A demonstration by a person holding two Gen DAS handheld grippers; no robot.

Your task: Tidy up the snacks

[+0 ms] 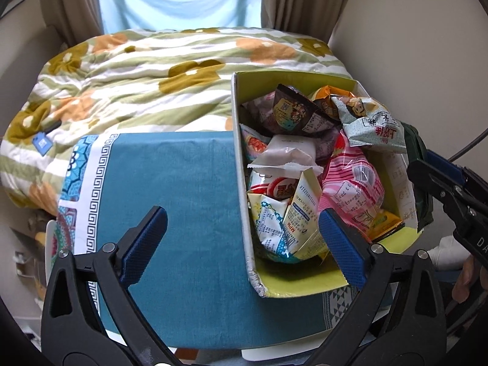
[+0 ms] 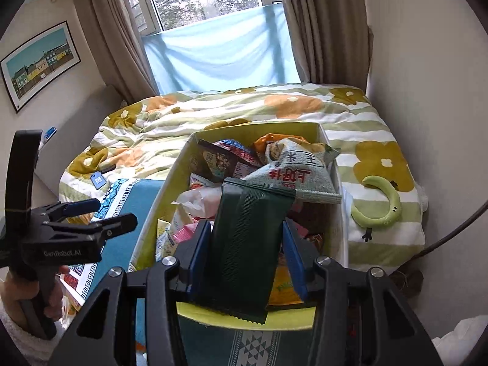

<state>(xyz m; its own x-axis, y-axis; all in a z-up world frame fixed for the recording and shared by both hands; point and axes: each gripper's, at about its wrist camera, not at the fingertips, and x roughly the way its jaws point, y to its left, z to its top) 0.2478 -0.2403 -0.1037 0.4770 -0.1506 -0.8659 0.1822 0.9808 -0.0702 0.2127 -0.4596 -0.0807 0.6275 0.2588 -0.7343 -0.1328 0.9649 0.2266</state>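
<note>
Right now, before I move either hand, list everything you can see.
box: one, yellow-green inside, on the teal cloth
snack packets: a heap, mixed colours, filling the box
dark green packet: one, gripped upright over the box's near end
teal cloth: one, patterned border, under the box
duvet: one, green stripes with orange flowers, on the bed
green ring: one, on the duvet right of the box
picture: one, framed, left wall
left gripper: fingers open, empty
right gripper: shut on the dark green packet

A floral quilt (image 1: 146, 70) lies below brown curtains (image 2: 116, 30), beside a framed picture (image 2: 39, 61).
</note>
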